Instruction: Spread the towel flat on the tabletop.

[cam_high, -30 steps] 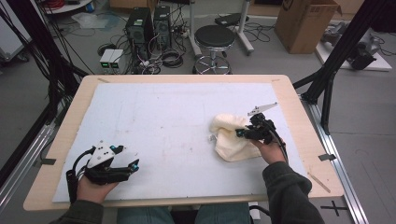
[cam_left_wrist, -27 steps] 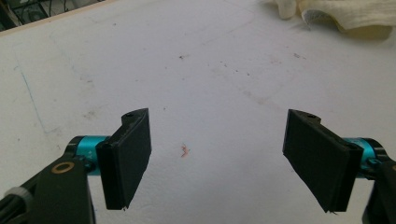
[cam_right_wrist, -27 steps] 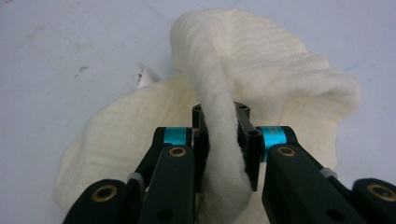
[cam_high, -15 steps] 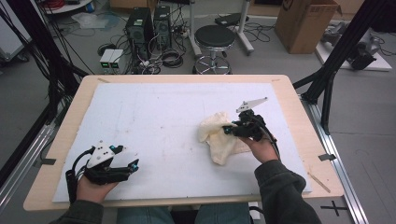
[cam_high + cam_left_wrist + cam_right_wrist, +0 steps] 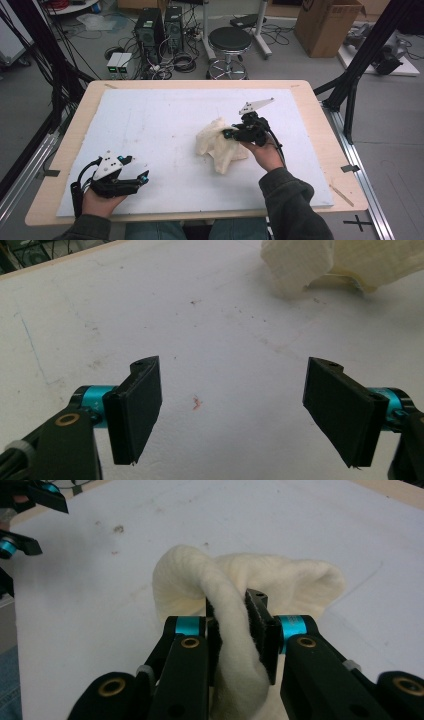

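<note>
My right gripper [image 5: 231, 133] is clamped on a fold of the cream cloth [image 5: 218, 146], which now sits just right of centre on the white board [image 5: 150, 115]. Since a second ago I have carried it toward nine o'clock and lifted it, so it hangs bunched. My left gripper [image 5: 141, 178] waits open at seven o'clock, unmoved.

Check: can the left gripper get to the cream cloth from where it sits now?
Probably yes. The left gripper is open, and bare white board lies between it and the cream cloth. The right gripper is shut on the cloth's far side.
</note>
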{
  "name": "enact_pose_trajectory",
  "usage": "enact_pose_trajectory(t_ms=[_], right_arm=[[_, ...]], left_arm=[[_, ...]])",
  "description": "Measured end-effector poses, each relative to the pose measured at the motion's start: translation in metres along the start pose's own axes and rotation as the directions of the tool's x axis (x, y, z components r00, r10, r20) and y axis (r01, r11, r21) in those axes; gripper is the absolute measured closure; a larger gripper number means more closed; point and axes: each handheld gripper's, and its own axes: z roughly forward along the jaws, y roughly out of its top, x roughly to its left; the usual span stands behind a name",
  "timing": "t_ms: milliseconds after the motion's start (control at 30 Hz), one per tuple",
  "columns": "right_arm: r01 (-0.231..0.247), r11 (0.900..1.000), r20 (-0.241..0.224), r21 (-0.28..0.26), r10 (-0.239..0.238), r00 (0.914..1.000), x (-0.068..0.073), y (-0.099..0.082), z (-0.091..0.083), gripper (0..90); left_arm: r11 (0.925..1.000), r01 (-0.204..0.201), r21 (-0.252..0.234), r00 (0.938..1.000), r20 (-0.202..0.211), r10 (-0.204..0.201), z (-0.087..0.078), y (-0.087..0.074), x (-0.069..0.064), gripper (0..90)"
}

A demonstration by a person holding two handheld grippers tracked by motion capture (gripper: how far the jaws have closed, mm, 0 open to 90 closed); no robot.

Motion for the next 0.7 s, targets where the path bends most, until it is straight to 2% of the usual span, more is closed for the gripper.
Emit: enact_pose_trajectory(t_ms=[400,500,600,700], right_arm=[[-0.027,0.9982,-0.034,-0.053,0.026,0.9991,0.010,0.031,0.033,80.6],[-0.034,0.9989,-0.024,-0.033,0.034,0.9991,0.011,0.036,0.046,80.4],[-0.034,0.9990,0.017,0.028,0.034,0.9993,0.009,0.035,0.068,79.8],[-0.057,0.9953,0.047,0.078,0.054,0.9974,0.001,0.030,0.089,79.5]], left_arm=[[1.0000,0.001,-0.007,1.0000,0.008,-0.001,0.000,0.000,-0.001,24.1],[1.0000,-0.005,-0.004,0.9999,0.011,0.005,0.001,0.001,-0.001,24.1],[1.0000,-0.007,-0.003,0.9998,0.017,0.007,0.002,0.001,-0.002,24.1],[1.0000,-0.006,-0.005,0.9999,0.016,0.006,0.003,0.001,-0.003,24.1]])
